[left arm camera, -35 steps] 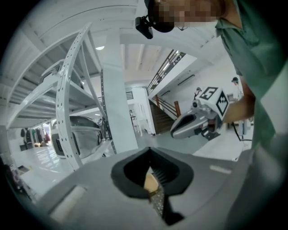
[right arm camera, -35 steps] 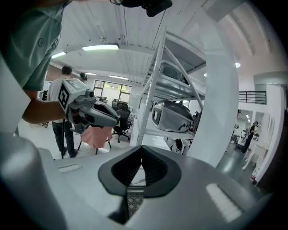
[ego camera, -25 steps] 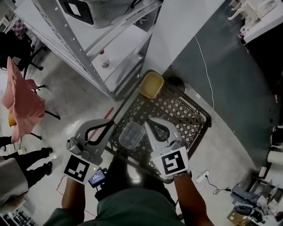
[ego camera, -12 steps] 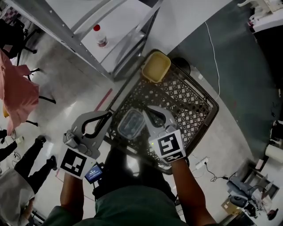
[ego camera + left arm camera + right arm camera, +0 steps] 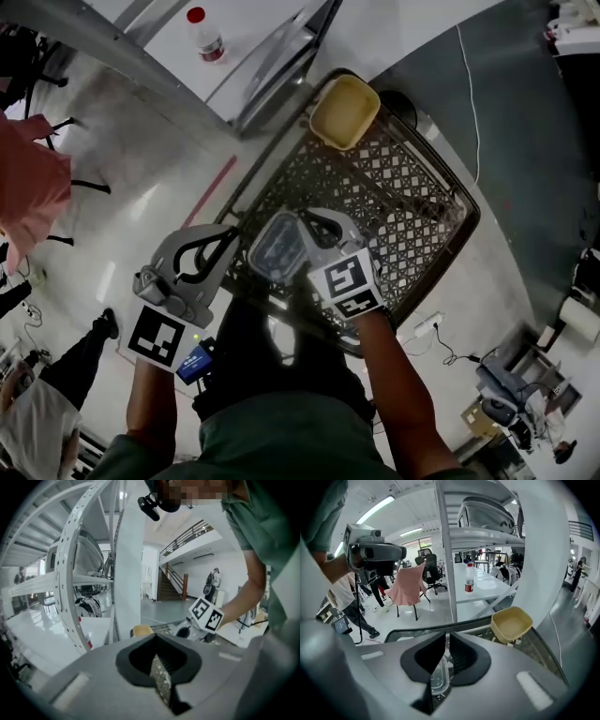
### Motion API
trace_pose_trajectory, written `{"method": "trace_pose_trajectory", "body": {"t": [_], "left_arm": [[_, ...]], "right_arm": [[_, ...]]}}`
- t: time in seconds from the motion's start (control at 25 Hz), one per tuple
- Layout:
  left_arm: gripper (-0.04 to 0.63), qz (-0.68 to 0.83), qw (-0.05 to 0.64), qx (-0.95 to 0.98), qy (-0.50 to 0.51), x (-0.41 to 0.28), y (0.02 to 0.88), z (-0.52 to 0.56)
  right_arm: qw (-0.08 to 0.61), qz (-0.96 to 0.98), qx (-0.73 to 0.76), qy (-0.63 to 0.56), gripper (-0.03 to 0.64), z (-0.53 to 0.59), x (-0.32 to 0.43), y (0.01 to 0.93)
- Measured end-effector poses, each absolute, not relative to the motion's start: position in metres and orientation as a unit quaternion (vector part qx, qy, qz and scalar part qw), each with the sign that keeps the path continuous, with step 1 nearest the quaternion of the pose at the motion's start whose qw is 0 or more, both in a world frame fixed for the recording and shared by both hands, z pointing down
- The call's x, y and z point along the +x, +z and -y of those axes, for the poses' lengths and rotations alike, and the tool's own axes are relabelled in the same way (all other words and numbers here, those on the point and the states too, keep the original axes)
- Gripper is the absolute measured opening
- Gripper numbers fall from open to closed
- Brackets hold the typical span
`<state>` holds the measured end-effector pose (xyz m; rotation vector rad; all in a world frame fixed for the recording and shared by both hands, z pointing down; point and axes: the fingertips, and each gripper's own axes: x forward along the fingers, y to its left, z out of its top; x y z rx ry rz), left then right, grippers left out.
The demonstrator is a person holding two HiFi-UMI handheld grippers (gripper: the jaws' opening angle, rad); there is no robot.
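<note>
Head view looks steeply down on a clear lidded container [image 5: 277,246] hanging over the near end of a black mesh basket [image 5: 441,178], close to its near rim. The right gripper [image 5: 307,225] has its jaws drawn narrow at the container's right edge. The right gripper view shows only a thin slit between them with the clear plastic just beyond, so the grip looks like a pinch on the rim, though the exact contact is hard to make out. The left gripper [image 5: 228,236] is just beside the container on its other side, over the basket's left rim, with its jaws together and nothing between them. A yellow tub [image 5: 345,111] sits at the far end of the basket, well apart from the container. Beyond that, a bottle with a red cap [image 5: 203,33] stands on a white shelf board [image 5: 253,37] of a metal rack, and a pink cloth [image 5: 28,187] hangs over a chair off to the left. The main risk, as I judge it, is the hold itself. A grip on one edge leaves the container's weight hanging to one side, so it could swing, twist out of the jaws and drop onto the mesh or the floor. A knock against the basket rim or the left gripper could also spring the lid.
</note>
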<state>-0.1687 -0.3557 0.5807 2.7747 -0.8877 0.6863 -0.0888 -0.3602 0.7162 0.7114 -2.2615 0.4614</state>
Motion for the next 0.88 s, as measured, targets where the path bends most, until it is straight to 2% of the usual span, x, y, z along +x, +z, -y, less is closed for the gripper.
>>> {"method": "trace_pose_trajectory", "body": {"t": [0.44, 0.88], "left_arm": [[0.003, 0.288, 0.110, 0.921, 0.238, -0.173, 0.627, 0.351], [0.002, 0.283, 0.131, 0.919, 0.242, -0.176, 0.651, 0.349]], "right_arm": [[0.397, 0.853, 0.252, 0.228, 0.044, 0.343, -0.088, 0.798], [0.414, 0.836, 0.239, 0.270, 0.058, 0.336, -0.081, 0.842]]}}
